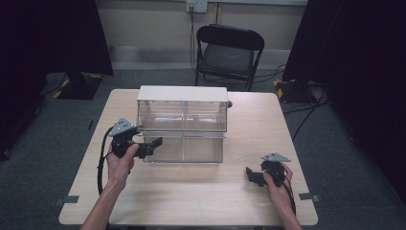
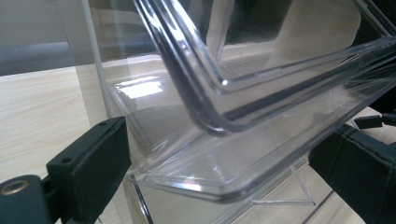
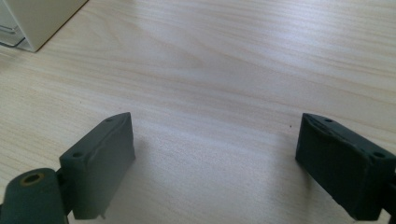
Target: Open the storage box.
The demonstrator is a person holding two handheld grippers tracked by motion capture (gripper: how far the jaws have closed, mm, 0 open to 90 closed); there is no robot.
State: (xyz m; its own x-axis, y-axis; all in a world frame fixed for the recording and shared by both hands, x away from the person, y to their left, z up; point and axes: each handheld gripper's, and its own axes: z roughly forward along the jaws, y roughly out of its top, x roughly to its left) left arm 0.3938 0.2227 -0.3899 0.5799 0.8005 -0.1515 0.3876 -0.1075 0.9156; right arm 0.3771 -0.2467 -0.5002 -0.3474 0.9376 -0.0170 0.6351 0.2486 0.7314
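A clear plastic drawer unit (image 1: pixel 182 115) with a white top stands at the middle back of the table. Its lower drawer (image 1: pixel 186 149) sticks out toward me. My left gripper (image 1: pixel 152 145) is at that drawer's left front corner. In the left gripper view the drawer's clear rim (image 2: pixel 261 116) runs between the jaws of the left gripper (image 2: pixel 224 168), which is open and set wide; the left jaw sits close to the plastic. My right gripper (image 1: pixel 252 176) is low over bare wood at the front right, apart from the unit. It (image 3: pixel 215 163) is open with nothing between its jaws.
The wooden table (image 1: pixel 201 201) has bare surface in front of and to the right of the unit. A corner of the unit's white casing (image 3: pixel 32 18) appears at the top left of the right gripper view. A black folding chair (image 1: pixel 229 50) stands behind the table, between dark curtains.
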